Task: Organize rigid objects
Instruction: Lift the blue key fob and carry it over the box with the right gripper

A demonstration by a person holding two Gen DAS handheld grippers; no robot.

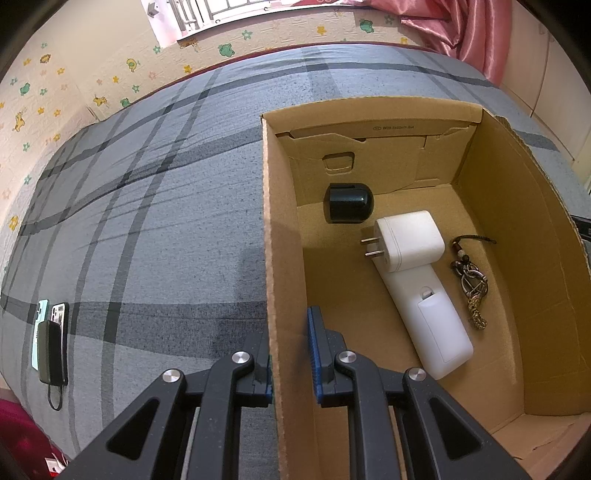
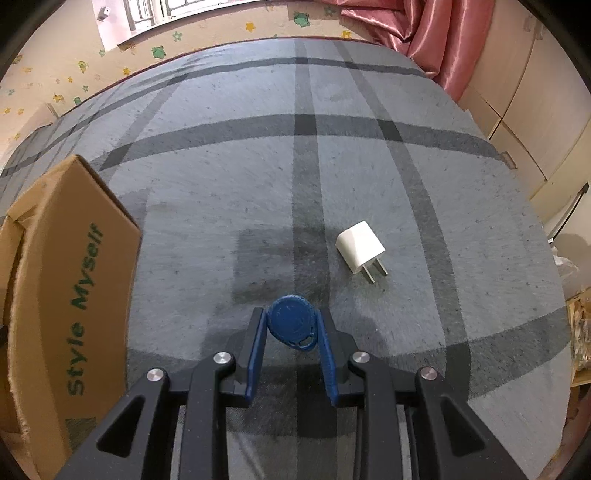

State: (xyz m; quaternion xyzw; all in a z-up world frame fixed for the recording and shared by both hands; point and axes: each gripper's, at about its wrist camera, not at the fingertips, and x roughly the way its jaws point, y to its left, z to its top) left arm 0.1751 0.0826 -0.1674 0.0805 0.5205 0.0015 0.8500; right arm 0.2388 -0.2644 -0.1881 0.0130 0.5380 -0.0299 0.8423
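Observation:
A cardboard box sits on a grey checked bed. My left gripper is shut on the box's left wall, one pad on each side of the cardboard. Inside the box lie a black rounded gadget, a white plug adapter resting on a white remote, and a keychain. My right gripper is shut on a blue oval key fob, held a little above the bed. A small white plug charger lies on the bed up and to the right of the fob.
The box's outer wall, printed with green letters, stands at the left of the right wrist view. Phones and a dark power bank lie at the bed's left edge. A wall with stickers and a pink curtain bound the far side.

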